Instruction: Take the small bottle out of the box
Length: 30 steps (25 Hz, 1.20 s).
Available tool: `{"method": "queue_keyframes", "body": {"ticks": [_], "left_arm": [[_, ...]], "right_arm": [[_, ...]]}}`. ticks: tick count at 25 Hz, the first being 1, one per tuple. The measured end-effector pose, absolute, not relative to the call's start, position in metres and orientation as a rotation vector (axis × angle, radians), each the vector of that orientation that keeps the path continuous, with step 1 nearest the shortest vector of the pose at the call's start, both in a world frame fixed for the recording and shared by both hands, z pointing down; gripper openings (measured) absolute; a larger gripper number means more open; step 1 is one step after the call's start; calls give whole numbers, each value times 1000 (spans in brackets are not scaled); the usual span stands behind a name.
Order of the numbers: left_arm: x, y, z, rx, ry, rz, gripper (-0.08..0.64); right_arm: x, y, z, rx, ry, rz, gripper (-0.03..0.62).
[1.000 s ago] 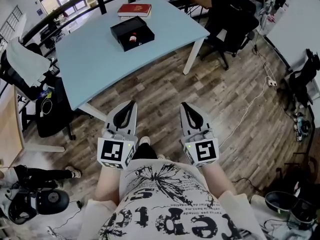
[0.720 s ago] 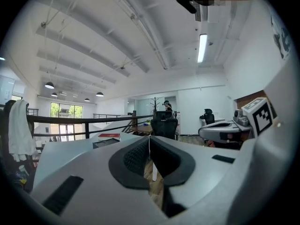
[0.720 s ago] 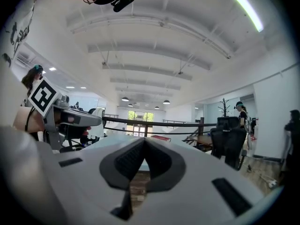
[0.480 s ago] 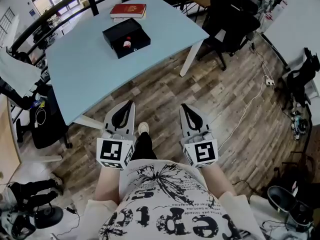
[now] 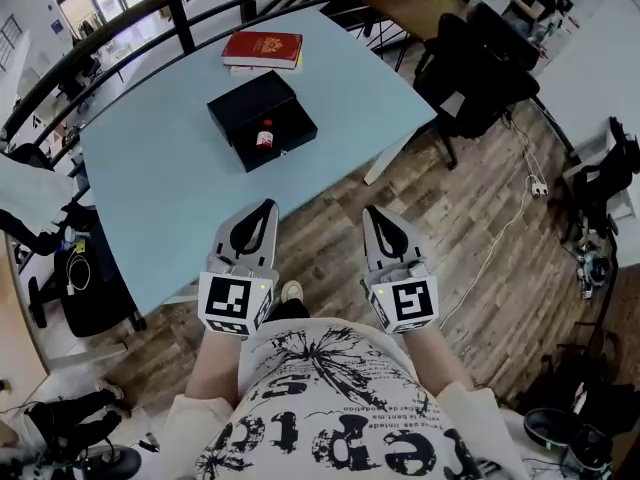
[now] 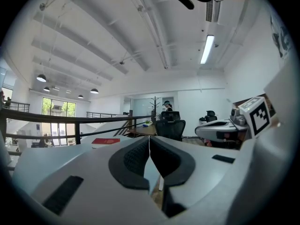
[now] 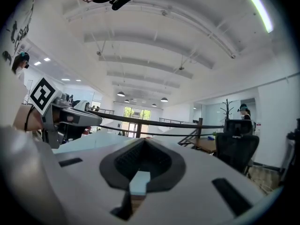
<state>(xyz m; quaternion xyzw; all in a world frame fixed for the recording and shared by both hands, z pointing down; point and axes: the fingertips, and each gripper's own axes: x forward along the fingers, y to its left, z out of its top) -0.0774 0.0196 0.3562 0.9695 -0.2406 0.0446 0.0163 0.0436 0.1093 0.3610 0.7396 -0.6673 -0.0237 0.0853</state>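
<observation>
Two grippers, one per hand. My left gripper [image 5: 268,208]: jaws pressed together, nothing between. My right gripper [image 5: 369,212]: same, together and empty. Both well apart from box.
One pale-blue table [image 5: 150,188]. One open black box [image 5: 238,108] on it. One red book [image 5: 262,48] beyond box.
One small bottle [image 5: 264,136], inside box: tiny, red and white against black interior.

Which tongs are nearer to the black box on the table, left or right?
Left. The left tongs point almost straight at the black box, near the table edge; the right tongs are off to its right, over the floor.
</observation>
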Motion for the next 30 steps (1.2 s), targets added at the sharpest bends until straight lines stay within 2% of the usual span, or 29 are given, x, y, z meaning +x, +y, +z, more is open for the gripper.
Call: {"method": "queue_keyframes", "body": {"ticks": [6,16,30], "left_arm": [[-73,-65,355,3002,-795,159,20],[-75,-141,384,2884,-993,240,20],[-15,-226,417,2596,-1440,338,20]], "right_arm": [[50,13,354,2163,-2038,-92,9],[54,-86,378,1977,-2204,-57,9],[130,-228,409,1540,-2505,8,9]]}}
